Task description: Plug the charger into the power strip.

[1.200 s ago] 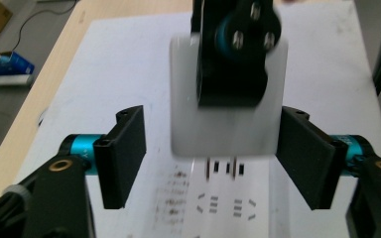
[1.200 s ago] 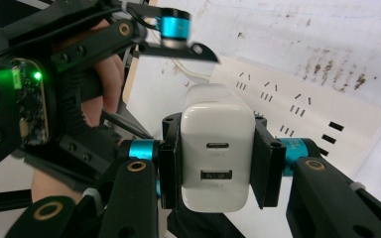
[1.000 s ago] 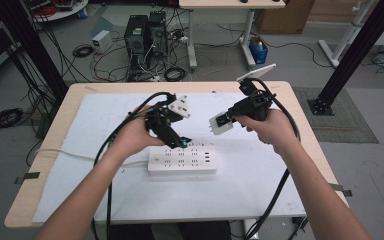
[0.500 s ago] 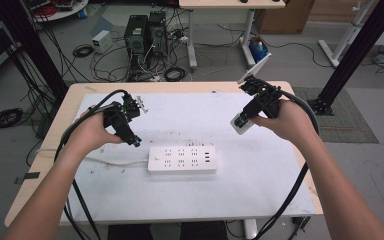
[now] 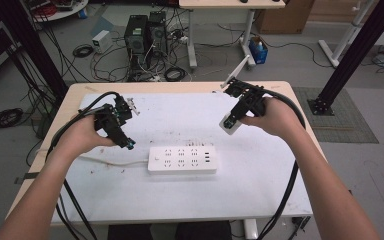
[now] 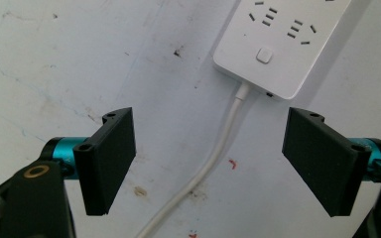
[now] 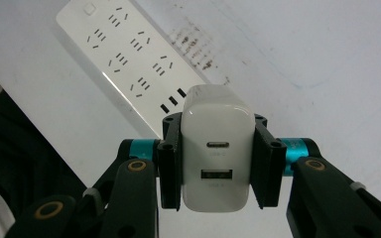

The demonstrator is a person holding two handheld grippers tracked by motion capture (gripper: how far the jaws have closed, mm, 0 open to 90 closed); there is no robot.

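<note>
White unlabelled charger (image 7: 218, 148) sits clamped in right gripper (image 7: 218, 161) fingers; left gripper (image 6: 208, 163) fingers apart above power strip (image 5: 182, 159).

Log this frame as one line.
left gripper: open, above cord | right gripper: shut on charger | power strip: on table, no plugs in

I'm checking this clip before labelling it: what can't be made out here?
- Charger prongs: right gripper view, hidden behind its own body, clamped between the jaws.
- Power strip cord's far end: high view, it runs off under the left hand.
- Power strip's far end: left gripper view, cut off by the top edge.
</note>
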